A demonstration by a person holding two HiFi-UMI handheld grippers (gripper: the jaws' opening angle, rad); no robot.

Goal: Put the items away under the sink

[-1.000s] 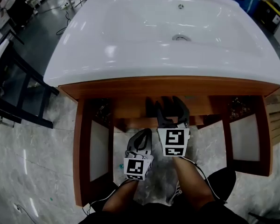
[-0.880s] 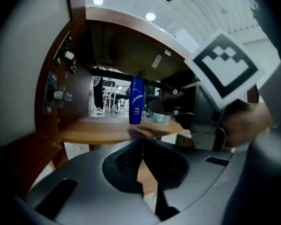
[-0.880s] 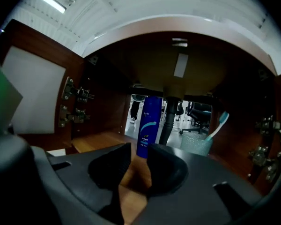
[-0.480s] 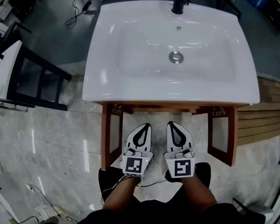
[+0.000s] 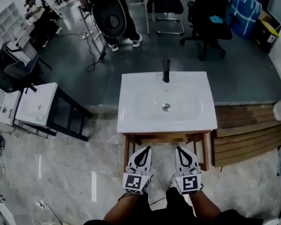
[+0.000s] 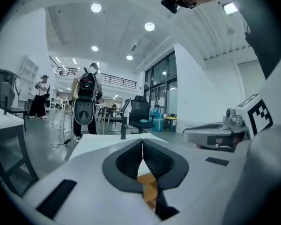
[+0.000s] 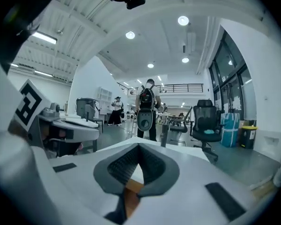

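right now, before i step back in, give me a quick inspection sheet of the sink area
surface: white sink top bare, black faucet at the back
job's things: no loose items seen; wooden cabinet underneath, inside hidden
clutter: nothing seen on the sink
grippers: left gripper and right gripper both shut, empty, held before the cabinet
cables: cable on the far floor
surroundings: second sink stand at left, wooden decking at right, office chairs and a person beyond
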